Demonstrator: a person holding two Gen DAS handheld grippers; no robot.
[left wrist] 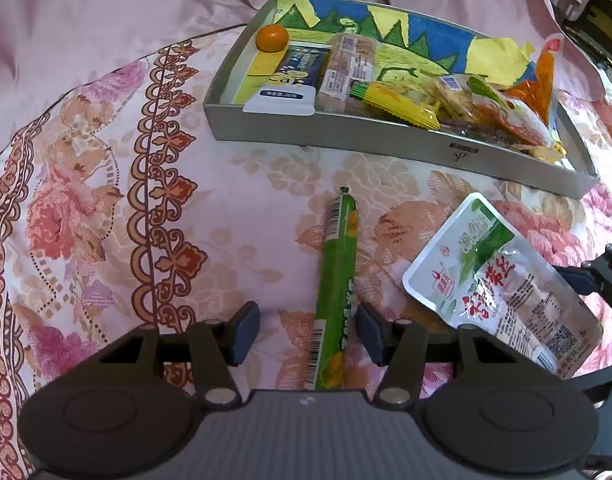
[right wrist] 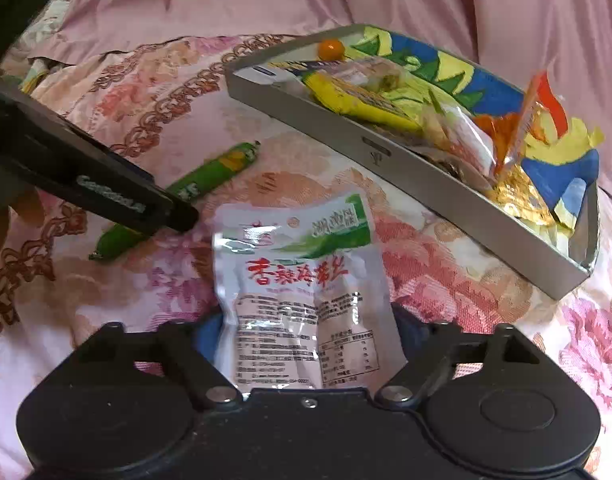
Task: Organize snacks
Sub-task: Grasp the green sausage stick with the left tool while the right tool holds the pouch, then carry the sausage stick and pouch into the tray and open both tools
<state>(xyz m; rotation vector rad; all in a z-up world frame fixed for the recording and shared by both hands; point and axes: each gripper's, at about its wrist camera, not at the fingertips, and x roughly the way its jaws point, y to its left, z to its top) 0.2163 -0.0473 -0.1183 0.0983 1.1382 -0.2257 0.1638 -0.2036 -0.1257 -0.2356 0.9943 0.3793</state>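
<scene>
Right now my left gripper point(left wrist: 306, 332) is roughly half open, straddling the green sausage stick point(left wrist: 338, 280). The right pad point(left wrist: 368, 332) sits just beside the stick; the left pad point(left wrist: 246, 330) is clearly apart from it. Nothing gripped.

My right gripper point(right wrist: 306, 336) stands wide around the near end of the white pouch point(right wrist: 302, 280). The pouch hides both pads, so I can't tell if they press on it.

Landmark is the grey tray point(left wrist: 386, 140). The stick lies on the floral bedspread point(left wrist: 106, 200) near the tray's front wall, long axis roughly square to that wall, knotted tip toward the tray, other end under my jaws. The pouch lies beside the stick, also short of the tray, sealed top toward it.

Risks, as I judge them:
- stick is off-centre in the jaws, so closing may roll or swing it on the soft cloth;
- pouch is slick and limp, may slip or fold;
- tray's right end is already piled, so a drop there could spill wrappers.
</scene>
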